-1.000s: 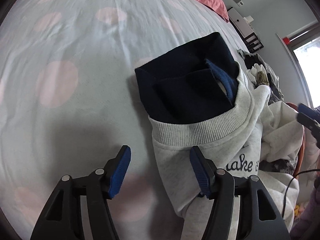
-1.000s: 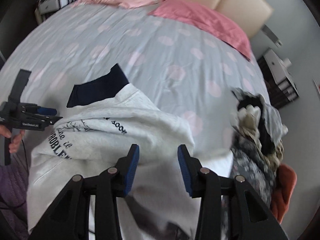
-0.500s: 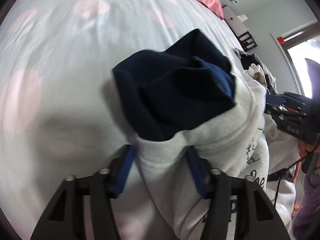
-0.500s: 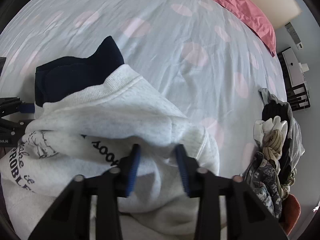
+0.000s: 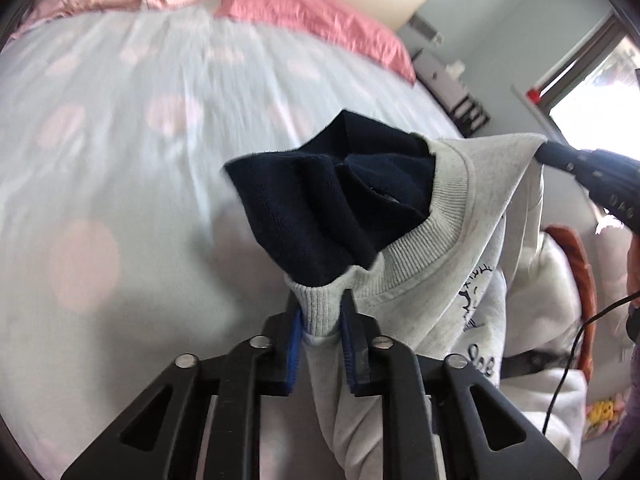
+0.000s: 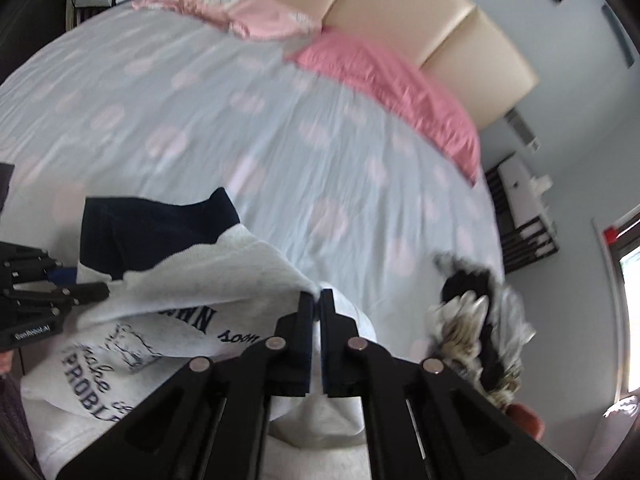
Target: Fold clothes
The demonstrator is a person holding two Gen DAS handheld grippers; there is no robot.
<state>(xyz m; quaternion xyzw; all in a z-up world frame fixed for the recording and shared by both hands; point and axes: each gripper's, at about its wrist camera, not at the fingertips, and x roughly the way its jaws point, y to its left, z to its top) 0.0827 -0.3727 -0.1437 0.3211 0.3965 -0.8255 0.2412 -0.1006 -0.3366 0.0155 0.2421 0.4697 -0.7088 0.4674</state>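
Left wrist view. Item: grey sweatshirt with a dark navy collar piece standing out of its ribbed neckline, and dark lettering on the chest. Position: raised above the bed, the shoulder line stretched between the two tools, the body hanging down towards the near edge. Left gripper: jaws clenched on the ribbed neck edge, fabric bunched between the blue pads. Right gripper: seen at the far right, drawing the other shoulder corner into a taut point. Background: pink pillows, padded headboard, window.

Right wrist view. Right gripper: jaws nearly together, gripping a thin fold of the sweatshirt's shoulder. Left gripper: enters from the left edge at the collar side. The printed front droops below the held line. A separate heap of mixed clothes lies on the bed to the right, apart from the sweatshirt. The spotted bedcover beyond is bare.

Step in hand, as judged: the garment is held up by its shoulders to be spread or laid flat for folding. Next move calls for keeping both grips level and the shoulder line taut while lowering it onto the open bedcover, clear of the heap, so the body lands without creases.
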